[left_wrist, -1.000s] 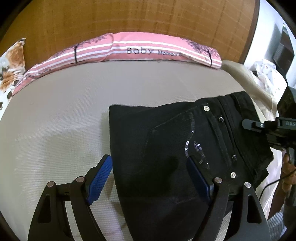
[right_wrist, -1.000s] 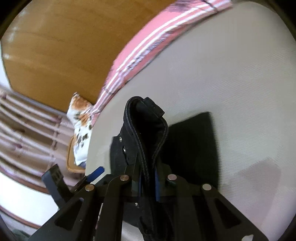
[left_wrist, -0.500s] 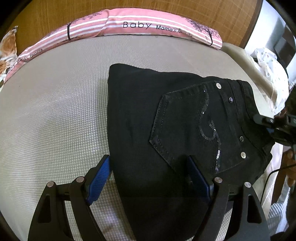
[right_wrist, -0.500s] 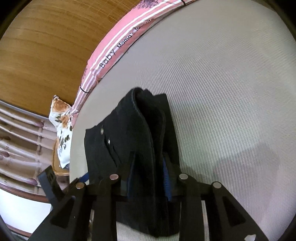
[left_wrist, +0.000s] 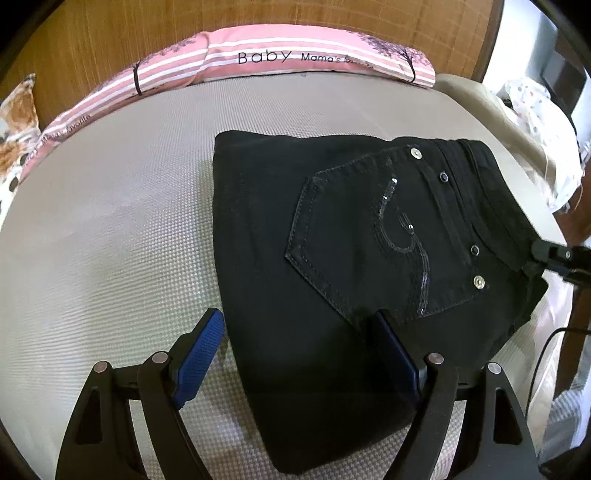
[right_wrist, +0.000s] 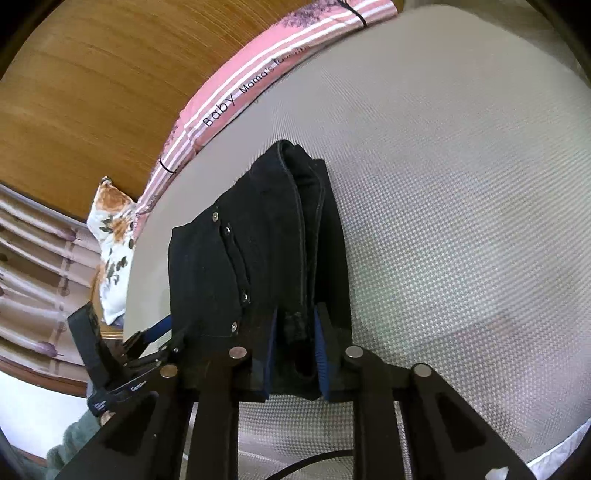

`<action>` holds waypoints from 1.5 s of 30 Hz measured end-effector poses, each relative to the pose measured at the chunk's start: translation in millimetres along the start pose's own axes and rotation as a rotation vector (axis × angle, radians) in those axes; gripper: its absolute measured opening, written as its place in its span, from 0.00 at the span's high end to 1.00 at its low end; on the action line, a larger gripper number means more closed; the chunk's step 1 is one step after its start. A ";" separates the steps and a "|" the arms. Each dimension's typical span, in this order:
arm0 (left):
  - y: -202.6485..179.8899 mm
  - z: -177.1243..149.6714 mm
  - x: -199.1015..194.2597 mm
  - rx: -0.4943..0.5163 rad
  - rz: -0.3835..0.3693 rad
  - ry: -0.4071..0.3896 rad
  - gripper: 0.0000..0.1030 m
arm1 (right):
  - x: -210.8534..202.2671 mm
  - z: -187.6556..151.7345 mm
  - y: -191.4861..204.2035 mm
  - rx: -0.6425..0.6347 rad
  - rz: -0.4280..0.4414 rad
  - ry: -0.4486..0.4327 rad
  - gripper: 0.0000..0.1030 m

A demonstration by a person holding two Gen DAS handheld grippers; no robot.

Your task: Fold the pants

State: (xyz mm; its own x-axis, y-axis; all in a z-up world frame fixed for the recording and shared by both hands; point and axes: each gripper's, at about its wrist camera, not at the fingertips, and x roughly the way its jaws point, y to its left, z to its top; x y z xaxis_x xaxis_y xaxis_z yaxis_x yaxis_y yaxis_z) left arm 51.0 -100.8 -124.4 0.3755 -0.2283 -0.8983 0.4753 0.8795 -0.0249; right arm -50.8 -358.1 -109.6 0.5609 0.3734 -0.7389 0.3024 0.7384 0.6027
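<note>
— Since a second ago your right tongs (right_wrist: 294,345) have carried the waistband end of the black jeans (left_wrist: 332,266) down: it stood up off the mattress (left_wrist: 110,229) then, and now the folded stack lies nearly flat, back pocket (left_wrist: 369,243) up.

— And what have my right tongs got at this moment?

— Your narrow blue pads (right_wrist: 320,347) stand on either side of the thick waistband fold, with the cloth between them, and the jaws are closing. They sit at the near edge of the bed, and the denim runs away from you toward the pink striped pillow (right_wrist: 236,96).

— What about my left tongs?

— Your left tongs (left_wrist: 295,354) are spread wide. One blue pad (left_wrist: 197,354) hangs over bare mattress just beside the jeans' left edge; the other is over the black cloth below the pocket. Whether either pad touches anything, I cannot tell. No cloth is pinched there.

— Where do the jeans lie?

— On the grey mattress, near its right side, well short of the pillow at the wooden headboard (left_wrist: 258,22).
</note>
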 end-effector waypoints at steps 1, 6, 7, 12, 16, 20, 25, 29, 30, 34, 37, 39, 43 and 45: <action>-1.2 -1.7 -1.4 0.007 0.008 -0.001 0.20 | -2.1 -1.1 2.6 -0.008 -0.012 -0.007 0.86; -8.1 -6.4 -9.3 0.046 0.031 -0.010 0.20 | -18.4 -7.5 15.6 -0.043 -0.023 -0.037 0.87; -8.3 -7.5 -10.7 0.049 0.031 -0.013 0.20 | -21.4 -9.2 18.0 -0.059 -0.028 -0.040 0.87; -11.8 -13.3 -9.2 0.084 0.041 0.004 0.20 | -15.7 -19.9 9.5 -0.053 -0.073 -0.019 0.88; -12.4 -18.4 -2.7 0.108 0.045 0.029 0.20 | -3.6 -21.5 2.3 -0.050 -0.099 -0.001 0.88; -7.7 -19.3 1.1 0.081 0.022 0.046 0.20 | 0.8 -19.8 -0.7 -0.044 -0.093 0.015 0.88; -7.1 -18.4 -0.7 0.068 0.019 0.032 0.20 | -2.2 -16.6 -4.6 -0.013 -0.095 0.019 0.74; -1.9 -15.7 -5.5 0.042 -0.003 0.019 0.20 | -7.4 -12.9 -0.7 -0.008 -0.094 0.021 0.67; -1.5 -14.6 -8.4 0.041 0.000 0.009 0.20 | -9.1 -11.7 -0.4 -0.008 -0.096 0.017 0.67; 3.1 -8.0 -24.9 0.026 0.002 -0.055 0.20 | -25.9 -0.2 11.2 -0.050 -0.120 -0.049 0.67; 8.5 -1.3 -33.3 0.007 0.011 -0.108 0.20 | -33.1 12.0 24.7 -0.111 -0.115 -0.094 0.67; 10.6 2.8 -30.6 0.002 0.028 -0.109 0.20 | -30.3 23.6 38.9 -0.162 -0.131 -0.120 0.67; 13.7 2.4 -20.7 -0.003 0.046 -0.083 0.20 | -13.7 41.1 56.8 -0.215 -0.129 -0.122 0.67; 14.6 2.7 -15.5 0.006 0.067 -0.074 0.20 | -0.9 48.8 63.9 -0.231 -0.119 -0.110 0.68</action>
State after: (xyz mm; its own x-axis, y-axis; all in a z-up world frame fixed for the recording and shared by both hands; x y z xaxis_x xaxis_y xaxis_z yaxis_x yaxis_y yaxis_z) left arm 54.2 -85.6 -109.7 0.4641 -0.1992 -0.8631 0.4516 0.8914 0.0371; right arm 5.7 -338.6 -55.7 0.6158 0.2224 -0.7559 0.1947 0.8867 0.4194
